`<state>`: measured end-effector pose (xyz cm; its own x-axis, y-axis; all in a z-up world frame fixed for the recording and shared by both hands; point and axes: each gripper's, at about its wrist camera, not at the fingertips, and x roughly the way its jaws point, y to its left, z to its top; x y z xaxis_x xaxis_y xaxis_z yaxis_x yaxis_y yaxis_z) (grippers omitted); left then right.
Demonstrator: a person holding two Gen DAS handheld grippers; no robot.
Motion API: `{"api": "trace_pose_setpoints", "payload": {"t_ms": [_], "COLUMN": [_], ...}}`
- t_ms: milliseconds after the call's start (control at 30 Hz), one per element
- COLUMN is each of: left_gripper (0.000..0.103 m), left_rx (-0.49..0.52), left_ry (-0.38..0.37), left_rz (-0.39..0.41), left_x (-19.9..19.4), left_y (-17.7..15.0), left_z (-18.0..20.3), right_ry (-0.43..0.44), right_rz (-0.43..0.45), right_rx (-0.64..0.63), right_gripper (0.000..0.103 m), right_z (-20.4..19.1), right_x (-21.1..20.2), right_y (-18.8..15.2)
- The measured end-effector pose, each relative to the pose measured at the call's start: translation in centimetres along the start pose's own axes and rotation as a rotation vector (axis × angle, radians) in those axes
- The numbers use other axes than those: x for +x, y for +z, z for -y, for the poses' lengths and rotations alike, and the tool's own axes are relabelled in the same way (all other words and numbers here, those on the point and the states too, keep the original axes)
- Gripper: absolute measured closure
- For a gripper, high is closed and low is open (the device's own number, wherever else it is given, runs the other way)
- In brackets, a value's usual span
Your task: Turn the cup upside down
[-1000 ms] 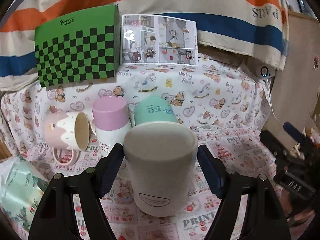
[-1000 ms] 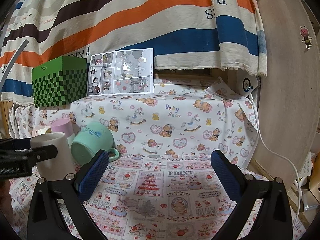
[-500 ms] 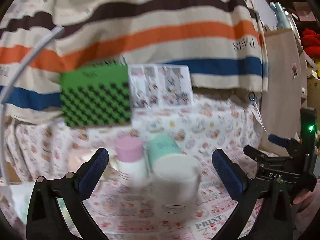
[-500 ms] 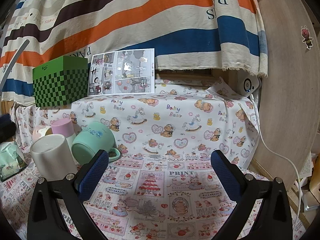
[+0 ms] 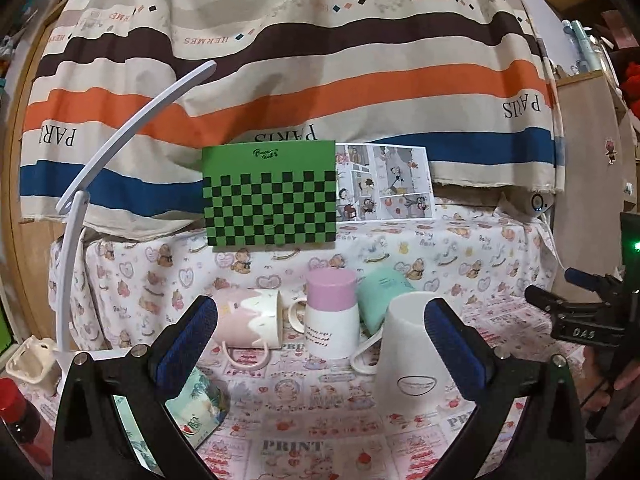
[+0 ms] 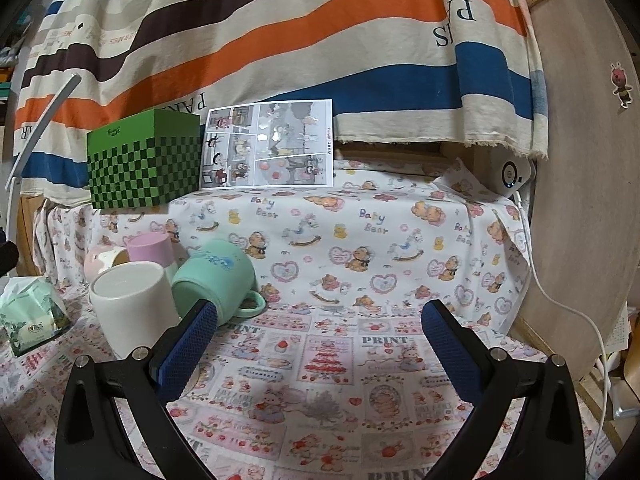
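Observation:
A white cup (image 5: 412, 356) stands upside down on the printed cloth, its handle to the left; it also shows in the right wrist view (image 6: 134, 308). My left gripper (image 5: 320, 344) is open and empty, pulled back from the cups. A pink-and-white cup (image 5: 331, 314) stands upside down behind. A mint cup (image 5: 380, 292) lies tilted on its side. A pink cream-patterned mug (image 5: 250, 322) lies on its side at the left. My right gripper (image 6: 320, 340) is open and empty, over bare cloth right of the cups.
A green checkered box (image 5: 270, 196) and a comic sheet (image 5: 384, 184) stand at the back against a striped curtain. A tissue pack (image 6: 30, 314) lies at the left. A white lamp (image 5: 72, 216) and a red-capped bottle (image 5: 20, 416) stand far left. A wooden panel (image 6: 580, 200) bounds the right.
My left gripper has opened, let go of the white cup and pulled back and up. The white cup stays standing upside down on the cloth. The right gripper has barely moved.

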<state>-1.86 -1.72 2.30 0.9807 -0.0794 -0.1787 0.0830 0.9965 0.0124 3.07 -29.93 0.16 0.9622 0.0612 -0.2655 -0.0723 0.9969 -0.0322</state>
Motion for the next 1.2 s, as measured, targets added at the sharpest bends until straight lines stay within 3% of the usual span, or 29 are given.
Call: {"api": "trace_pose_setpoints", "payload": {"t_ms": [200, 333, 500, 1200], "left_gripper": [0.0, 0.0, 0.0, 0.0], "left_rx": [0.041, -0.02, -0.024, -0.043], "left_ry": [0.005, 0.022, 0.069, 0.074], "left_rz": [-0.028, -0.03, -0.129, -0.126], "left_x": [0.5, 0.4, 2.4, 2.3], "left_y": [-1.6, -1.7, -2.2, -2.3], "left_z": [0.3, -0.5, -0.7, -1.1], "right_ry": [0.0, -0.001, -0.002, -0.001], "right_rz": [-0.001, -0.002, -0.002, -0.003], "right_rx": [0.002, 0.003, 0.003, 0.003], "right_gripper": [0.0, 0.0, 0.0, 0.0], "right_z": [-0.1, 0.0, 0.0, 0.0], "right_x": [-0.2, 0.0, -0.1, -0.1], "right_y": [-0.1, 0.0, 0.0, 0.0]}}
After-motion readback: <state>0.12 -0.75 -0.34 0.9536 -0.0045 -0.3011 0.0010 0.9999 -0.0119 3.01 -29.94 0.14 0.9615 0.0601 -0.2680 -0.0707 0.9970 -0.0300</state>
